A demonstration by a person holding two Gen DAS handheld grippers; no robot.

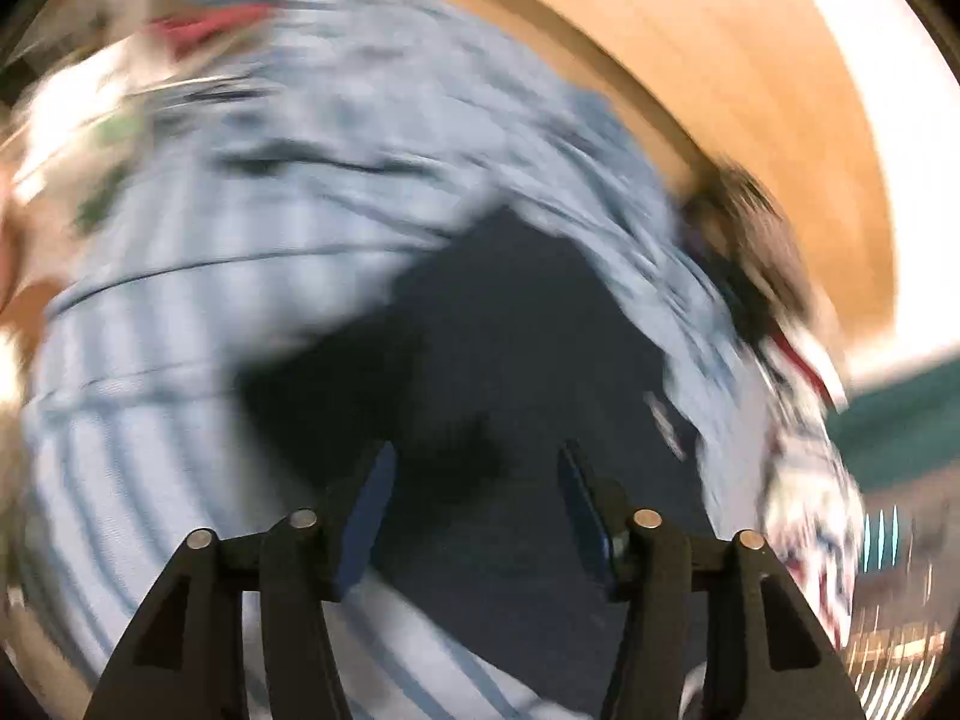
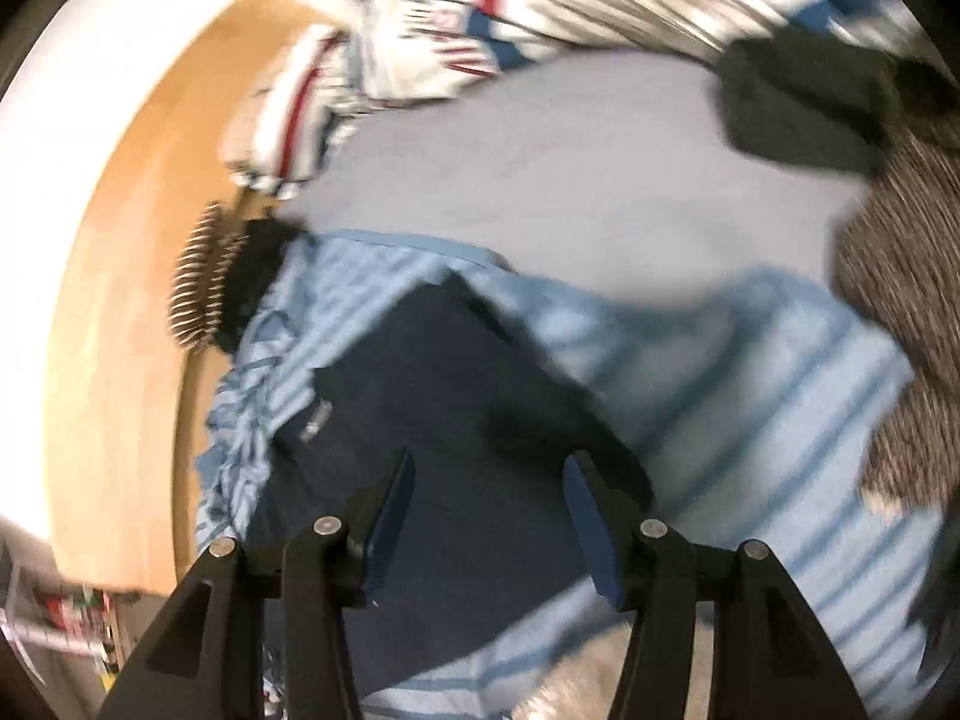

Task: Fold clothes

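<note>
A dark navy garment [image 1: 480, 348] lies flat on a light blue striped cloth [image 1: 180, 276]; both frames are motion-blurred. My left gripper [image 1: 477, 468] is open and empty, hovering just above the navy garment. In the right wrist view the same navy garment [image 2: 432, 408] lies on the striped cloth [image 2: 750, 396], with a small label [image 2: 315, 423] near its left edge. My right gripper [image 2: 489, 480] is open and empty above the garment.
A white garment with red and blue print [image 2: 372, 60] is bunched at the far side, also at the right of the left wrist view [image 1: 810, 480]. A dark folded item [image 2: 798, 108] and grey furry cloth [image 2: 900, 312] lie right. The wooden edge [image 2: 120, 276] runs along the left.
</note>
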